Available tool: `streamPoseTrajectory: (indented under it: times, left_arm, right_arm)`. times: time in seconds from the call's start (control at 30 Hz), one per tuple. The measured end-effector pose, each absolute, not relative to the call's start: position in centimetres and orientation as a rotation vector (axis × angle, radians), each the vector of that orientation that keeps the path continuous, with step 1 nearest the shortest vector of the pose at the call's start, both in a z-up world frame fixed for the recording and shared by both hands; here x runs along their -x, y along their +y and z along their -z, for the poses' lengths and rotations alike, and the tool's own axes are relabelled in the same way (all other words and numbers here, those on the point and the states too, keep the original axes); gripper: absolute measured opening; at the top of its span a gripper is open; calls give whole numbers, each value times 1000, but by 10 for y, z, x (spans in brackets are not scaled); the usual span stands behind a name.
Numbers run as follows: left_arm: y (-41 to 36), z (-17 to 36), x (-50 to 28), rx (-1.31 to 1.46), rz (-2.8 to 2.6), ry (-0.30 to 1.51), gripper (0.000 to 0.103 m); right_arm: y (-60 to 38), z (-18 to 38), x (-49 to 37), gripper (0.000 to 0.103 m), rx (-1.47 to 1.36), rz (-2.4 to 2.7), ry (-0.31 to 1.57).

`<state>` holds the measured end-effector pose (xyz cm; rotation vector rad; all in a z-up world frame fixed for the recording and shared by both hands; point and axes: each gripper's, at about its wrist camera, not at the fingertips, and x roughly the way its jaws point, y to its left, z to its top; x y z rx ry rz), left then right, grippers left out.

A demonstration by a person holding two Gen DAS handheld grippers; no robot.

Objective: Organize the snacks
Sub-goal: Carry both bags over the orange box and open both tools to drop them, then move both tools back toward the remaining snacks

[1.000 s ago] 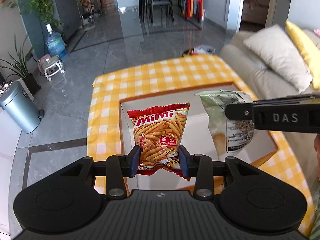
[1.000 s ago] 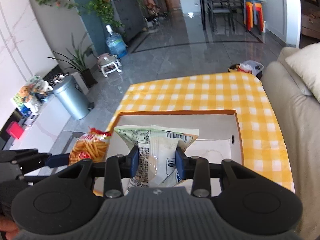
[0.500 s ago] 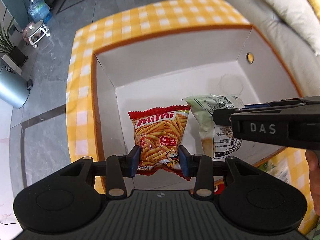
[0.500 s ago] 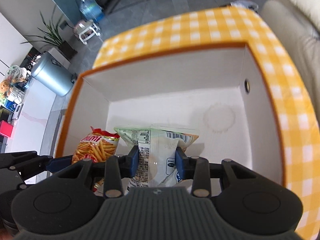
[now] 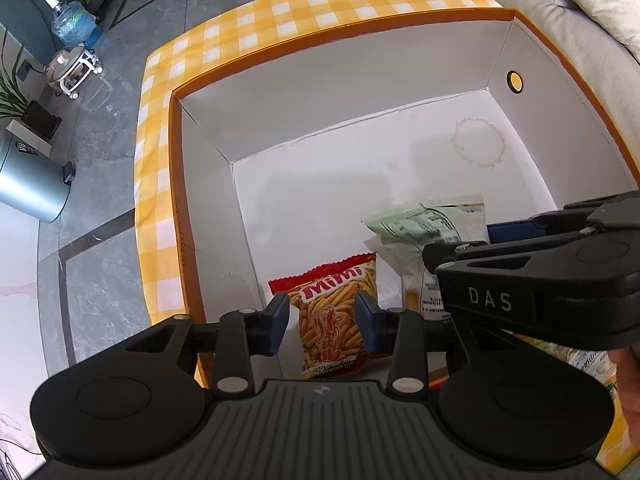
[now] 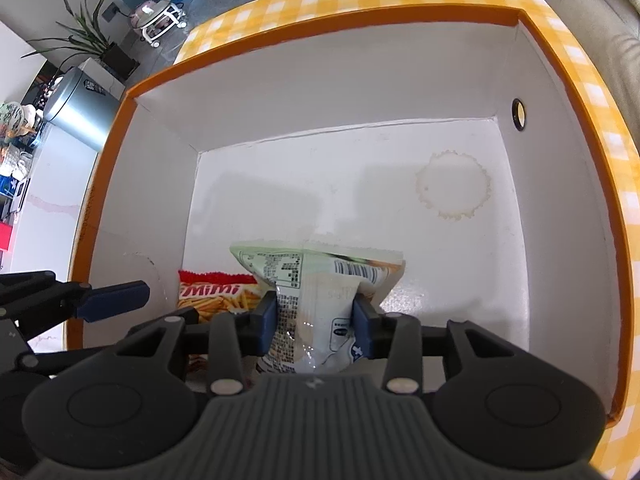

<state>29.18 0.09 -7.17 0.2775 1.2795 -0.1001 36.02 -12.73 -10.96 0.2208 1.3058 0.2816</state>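
Observation:
A red Mimi snack bag (image 5: 332, 312) stands in the near left corner of a white box with an orange rim (image 5: 320, 44). My left gripper (image 5: 322, 324) straddles it, and a thin gap shows at the left pad, so it is open. A pale green-and-white snack bag (image 6: 316, 276) sits between the pads of my right gripper (image 6: 316, 324). Those pads still touch the bag while the jaws are opening. The green bag (image 5: 424, 224) lies just right of the Mimi bag (image 6: 216, 294), low in the box (image 6: 320, 28). The right gripper (image 5: 460, 242) reaches in from the right.
The box rests on a yellow checked tablecloth (image 5: 280, 12). A beige sofa (image 5: 580, 20) borders the table's right side. More snack packets (image 5: 580, 356) lie outside the box at lower right, by a person's hand (image 5: 628, 380). A grey bin (image 5: 28, 184) stands on the floor at left.
Both grippers tilted downward and sank into the box with their bags. The Mimi bag slid lower between the left pads and a gap opened beside it.

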Motion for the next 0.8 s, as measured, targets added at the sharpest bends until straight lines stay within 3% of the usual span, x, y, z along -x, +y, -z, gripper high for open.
streamPoseTrajectory:
  times: [0.07,0.23,0.8]
  left_arm:
    - [3,70,-291,-271,103,1272,53]
    - [4,55,-277,-245,94,1199,70]
    - [4,-28,-182,-157,72,796,75]
  right_arm:
    - [-126,105,-358,42,-200,-277,1293]
    - [-133,88,-351,61,-172,-244,1238]
    - [-174,-12,-246,74,-112,-261,890]
